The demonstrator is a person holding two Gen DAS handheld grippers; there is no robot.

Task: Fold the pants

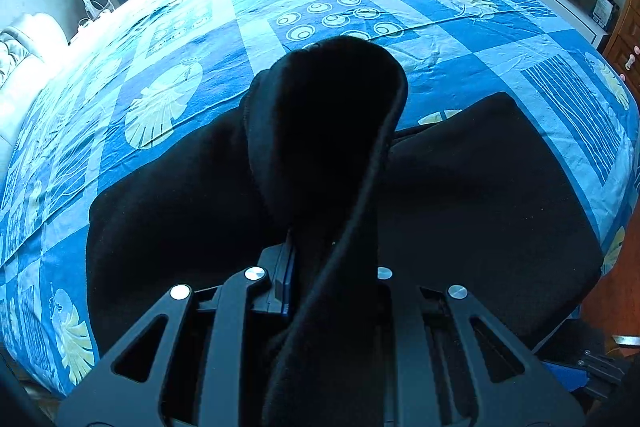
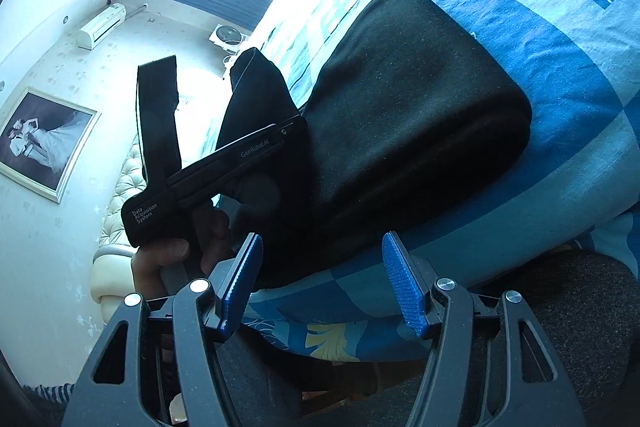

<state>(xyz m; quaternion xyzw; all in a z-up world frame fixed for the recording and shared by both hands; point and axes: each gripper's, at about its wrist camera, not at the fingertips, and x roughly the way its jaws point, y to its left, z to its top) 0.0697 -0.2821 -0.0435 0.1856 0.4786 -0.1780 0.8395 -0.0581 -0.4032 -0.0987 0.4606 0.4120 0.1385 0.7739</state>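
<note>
A raised fold of the one pair of black pants hides the left gripper fingertips, whose jaws are clamped on that fold; the rest lies flat on the blue patterned bed. The right gripper stands apart, nothing between its two blue pads, near the bed's edge

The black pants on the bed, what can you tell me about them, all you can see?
The black pants are soft, matte, fleece-like cloth, lying partly folded in a thick flat stack on the blue patterned bedspread near its edge. One part is lifted off the stack: the left claw is shut on a bunched fold with a stitched hem, which rises above the rest. The right claw is open beside the stack, holding nothing.
</note>
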